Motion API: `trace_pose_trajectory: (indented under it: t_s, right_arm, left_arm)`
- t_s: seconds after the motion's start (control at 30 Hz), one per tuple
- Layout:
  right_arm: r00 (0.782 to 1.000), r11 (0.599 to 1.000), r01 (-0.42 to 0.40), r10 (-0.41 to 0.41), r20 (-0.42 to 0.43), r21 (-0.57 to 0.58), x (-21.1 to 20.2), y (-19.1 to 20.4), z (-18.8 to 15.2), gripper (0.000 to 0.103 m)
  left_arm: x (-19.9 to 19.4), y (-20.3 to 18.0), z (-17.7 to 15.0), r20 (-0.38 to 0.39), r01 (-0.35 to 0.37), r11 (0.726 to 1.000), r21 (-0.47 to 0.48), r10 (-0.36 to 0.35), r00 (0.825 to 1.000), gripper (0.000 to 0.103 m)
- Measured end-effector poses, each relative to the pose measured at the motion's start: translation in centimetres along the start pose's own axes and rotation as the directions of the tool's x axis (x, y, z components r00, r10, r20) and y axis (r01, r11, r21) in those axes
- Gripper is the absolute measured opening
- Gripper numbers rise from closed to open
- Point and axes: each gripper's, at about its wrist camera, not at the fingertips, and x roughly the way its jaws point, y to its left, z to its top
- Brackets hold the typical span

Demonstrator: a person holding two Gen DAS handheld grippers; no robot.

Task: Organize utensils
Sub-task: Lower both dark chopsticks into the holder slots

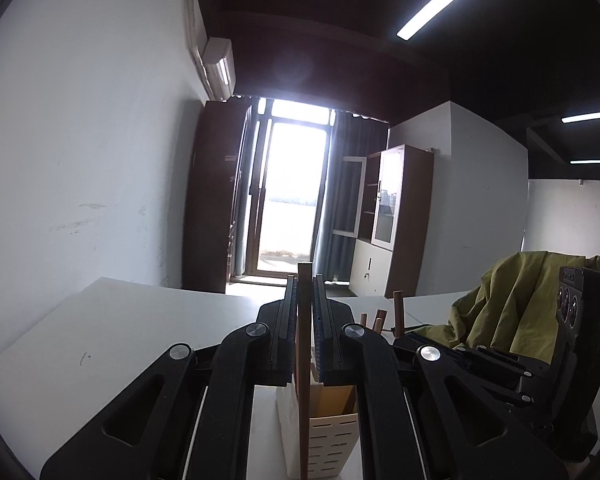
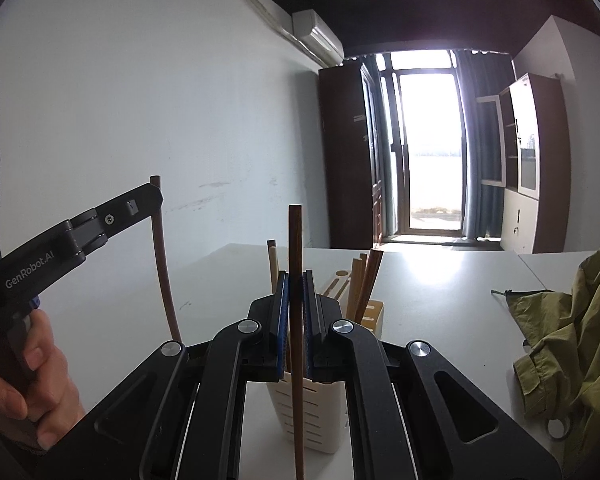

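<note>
Right gripper (image 2: 296,280) and left gripper (image 1: 305,280) each pinch an upright chopstick (image 2: 295,320) above the holder (image 2: 312,412) at 6 o'clock, where several sticks (image 2: 366,280) already stand; both await insertion.

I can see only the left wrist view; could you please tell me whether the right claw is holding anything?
Observer: Yes, the right claw is shut on a dark chopstick, held upright.
Operator: Thank you. What is already in the holder?
Observer: Several pale wooden sticks stand leaning in the cream holder.
Operator: And where does my left claw grip?
Observer: The left claw grips near the top end of its thin chopstick.
</note>
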Motion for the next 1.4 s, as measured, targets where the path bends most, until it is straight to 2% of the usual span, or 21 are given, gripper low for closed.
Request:
trace_pose_trajectory:
  t_s: [0.17, 0.33, 0.57, 0.77, 0.83, 0.93, 0.97, 1.07, 1.23, 1.4]
  right_arm:
    - [0.997, 0.999, -0.019, 0.017, 0.079, 0.034, -0.4, -1.2, 1.1, 0.007]
    - [0.985, 0.997, -0.051, 0.042, 0.169, 0.051, -1.0, -1.8, 2.0, 0.007]
    - [0.967, 0.996, -0.065, 0.049, 0.25, 0.055, -0.9, -2.7, 3.3, 0.007]
    - [0.948, 0.991, -0.097, 0.064, 0.311, 0.091, -0.6, -3.5, 3.9, 0.007]
    - [0.931, 0.993, -0.093, 0.06, 0.36, 0.075, -1.0, -3.2, 3.8, 0.007]
    - [0.905, 0.996, -0.078, 0.052, 0.423, 0.045, -1.6, -2.8, 3.9, 0.007]
    - [0.903, 0.996, -0.079, 0.057, 0.427, 0.034, -1.5, -2.7, 4.0, 0.007]
    - [0.902, 0.997, -0.069, 0.05, 0.429, 0.03, -0.6, -3.0, 3.9, 0.007]
    - [0.904, 0.997, -0.075, 0.057, 0.425, 0.027, 1.0, -3.4, 2.8, 0.007]
    - [0.91, 0.997, -0.081, 0.068, 0.408, 0.015, 1.7, -3.3, 2.1, 0.007]
  left_arm:
    - [1.2, 0.2, 0.5, 0.011, 0.022, 1.0, -0.023, -0.021, 1.0, 0.007]
    - [0.8, 0.0, 1.2, 0.121, 0.035, 0.999, -0.037, -0.03, 0.992, 0.007]
    - [-0.9, -0.6, 2.0, 0.302, 0.012, 0.999, -0.032, -0.002, 0.953, 0.007]
    - [-1.4, -0.9, 2.6, 0.378, 0.027, 0.999, -0.043, -0.009, 0.926, 0.007]
    - [-1.3, -1.0, 2.7, 0.391, 0.035, 0.998, -0.055, -0.011, 0.92, 0.007]
    - [-0.5, -1.5, 2.4, 0.39, 0.036, 0.998, -0.047, -0.015, 0.921, 0.007]
    - [-0.2, -1.5, 2.2, 0.391, 0.034, 0.998, -0.043, -0.014, 0.92, 0.007]
    - [0.9, -1.6, 1.7, 0.383, 0.03, 0.999, -0.043, -0.012, 0.924, 0.007]
    - [3.1, -1.4, 0.6, 0.333, 0.032, 0.998, -0.055, -0.012, 0.943, 0.007]
    - [4.2, -1.4, -0.1, 0.298, 0.027, 0.998, -0.055, -0.01, 0.954, 0.007]
